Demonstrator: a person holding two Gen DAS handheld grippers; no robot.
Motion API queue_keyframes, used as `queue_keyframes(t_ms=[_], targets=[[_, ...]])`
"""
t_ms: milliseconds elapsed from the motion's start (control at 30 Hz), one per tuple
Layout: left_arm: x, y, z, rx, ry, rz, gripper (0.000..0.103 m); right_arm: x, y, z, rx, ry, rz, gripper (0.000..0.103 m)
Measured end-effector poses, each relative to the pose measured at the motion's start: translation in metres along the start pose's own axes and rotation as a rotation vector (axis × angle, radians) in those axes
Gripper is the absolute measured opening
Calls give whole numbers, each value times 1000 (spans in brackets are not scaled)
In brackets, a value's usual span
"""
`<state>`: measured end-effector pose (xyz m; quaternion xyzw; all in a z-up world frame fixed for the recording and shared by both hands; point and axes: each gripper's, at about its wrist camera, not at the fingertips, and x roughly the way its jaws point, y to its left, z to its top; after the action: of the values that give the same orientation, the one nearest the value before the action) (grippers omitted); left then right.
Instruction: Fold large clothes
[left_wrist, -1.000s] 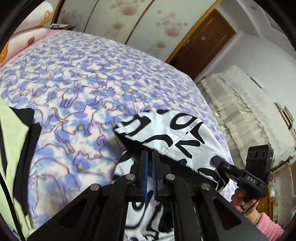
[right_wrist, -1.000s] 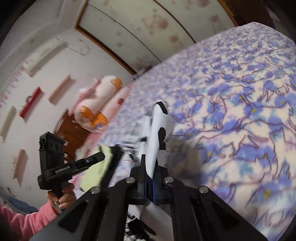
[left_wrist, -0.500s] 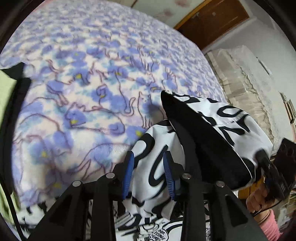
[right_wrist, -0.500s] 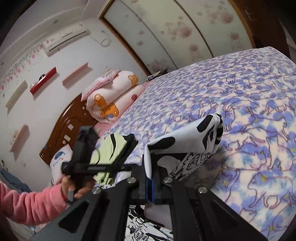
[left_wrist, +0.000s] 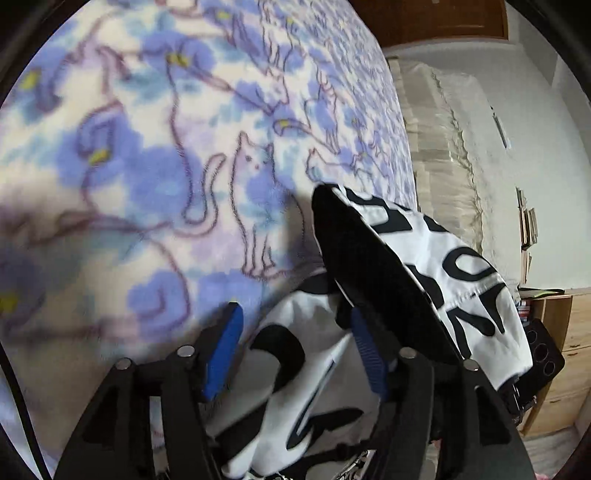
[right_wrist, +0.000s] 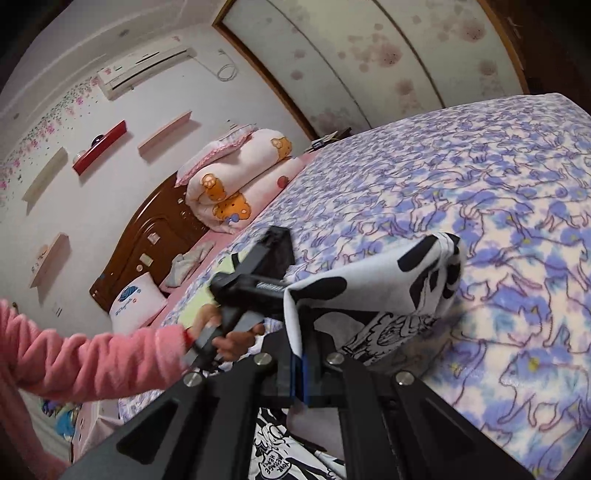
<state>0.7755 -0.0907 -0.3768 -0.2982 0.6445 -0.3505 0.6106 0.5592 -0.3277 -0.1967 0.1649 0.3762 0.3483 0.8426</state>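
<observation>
Here the left tool (left_wrist: 295, 350) stands wide apart, its two blue pads (left_wrist: 221, 350) clear of the black-and-white printed garment (left_wrist: 424, 258) that lies between and under them; nothing is gripped. In the right wrist view that same tool (right_wrist: 255, 284) shows from the side, held by a hand (right_wrist: 229, 336) in a pink sleeve (right_wrist: 92, 354), partly covered by the cloth. The right tool (right_wrist: 300, 369) is pinched narrow on one edge of the garment (right_wrist: 369, 291), which drapes away from it across the bed (right_wrist: 480, 184) and hangs over the bed's near edge. The garment's lower part is cut off at the bottom of both views, and its full shape cannot be made out. Left of the garment on the bed lies one yellow-green cloth (right_wrist: 195, 306), mostly hidden. Farther left, at the headboard (right_wrist: 147, 236), are two rolled pink quilts (right_wrist: 236, 173) and one white pillow (right_wrist: 136, 302).
</observation>
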Motion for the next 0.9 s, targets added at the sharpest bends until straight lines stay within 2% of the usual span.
queue_keyframes(t_ms=[100,167,300,333,367,400,467,500,533,700,900], targets=[[15,2,10,21,30,34,70,-2,-4,2,1,4,29,1],[29,2,16,27,70,30,77,-3,-6,3,-2,5,42,1],[40,-6,22,49,108,30,77,-2,-7,6,-23,14,34,1],[40,-8,21,47,116,12,70,-2,-8,6,-21,13,32,1],[44,-12,21,39,137,-8,59,-3,-8,7,-14,11,35,1],[47,-15,20,27,155,-30,53,-3,-9,7,-7,7,36,1],[51,-19,15,13,168,-23,32,-3,-10,7,2,5,32,1],[52,-20,13,2,168,-27,25,-3,-10,6,4,6,22,1],[52,-21,11,-11,159,-32,13,-3,-10,6,6,7,10,1],[34,-38,-2,17,36,-30,7,-8,-7,5,42,6,-24,1],[-39,-63,-40,97,-144,-81,7,-21,10,1,73,-10,-3,1]])
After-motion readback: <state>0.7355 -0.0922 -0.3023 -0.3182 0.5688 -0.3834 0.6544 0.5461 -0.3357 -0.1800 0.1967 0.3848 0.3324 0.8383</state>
